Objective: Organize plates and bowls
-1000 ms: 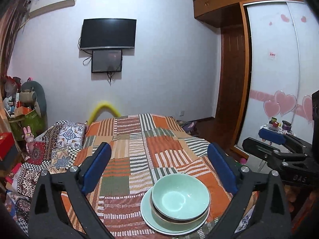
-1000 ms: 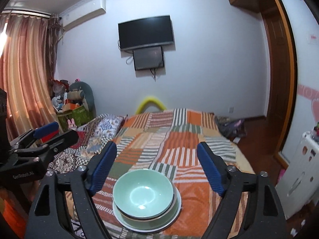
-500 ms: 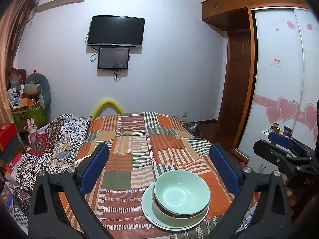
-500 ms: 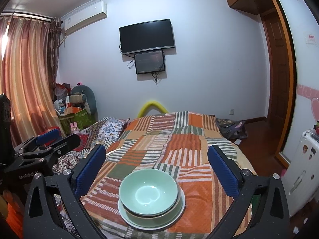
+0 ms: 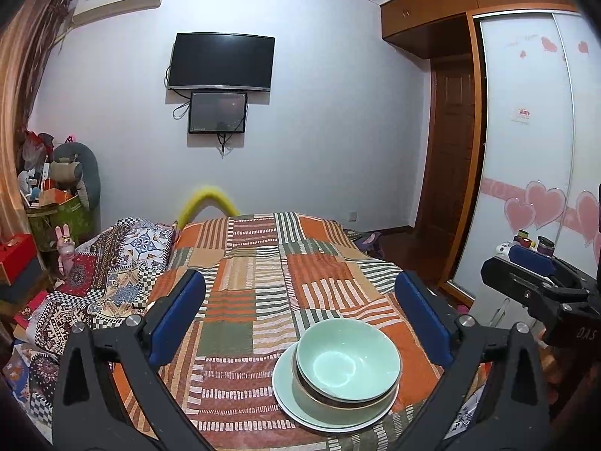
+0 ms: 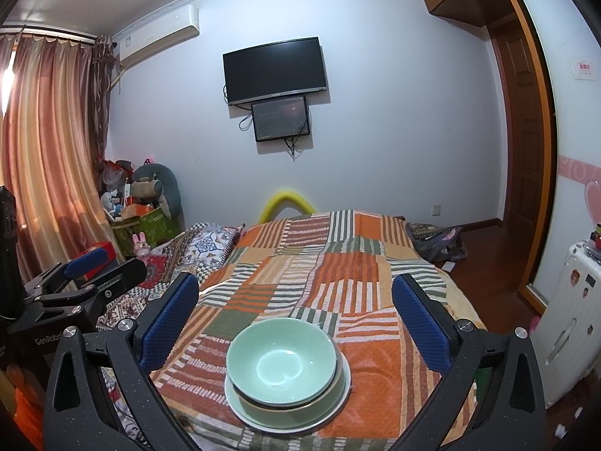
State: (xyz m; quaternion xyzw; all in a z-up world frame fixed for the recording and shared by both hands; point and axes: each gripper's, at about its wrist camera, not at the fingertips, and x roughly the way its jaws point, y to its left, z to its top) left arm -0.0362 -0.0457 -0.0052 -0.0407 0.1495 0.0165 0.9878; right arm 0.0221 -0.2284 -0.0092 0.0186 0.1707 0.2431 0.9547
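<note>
A pale green bowl (image 5: 347,359) sits in a second, gold-rimmed bowl on a pale green plate (image 5: 289,394), stacked on the striped patchwork bedspread (image 5: 263,263). The stack lies low and right of centre in the left wrist view, and low in the middle of the right wrist view: bowl (image 6: 281,360), plate (image 6: 244,409). My left gripper (image 5: 300,319) is open and empty, above and behind the stack. My right gripper (image 6: 295,317) is open and empty, with the stack between its fingers in the picture. Each gripper shows at the edge of the other's view.
The bed (image 6: 338,263) fills the middle of the room. A patterned pillow (image 5: 124,263) lies on its left. Boxes and toys (image 5: 52,206) crowd the left corner. A white suitcase (image 6: 574,319) and wardrobe doors (image 5: 526,150) stand on the right.
Both grippers have drawn back and risen a little from the stack. The right gripper's fingers have opened wider. The bowls and plate have not moved.
</note>
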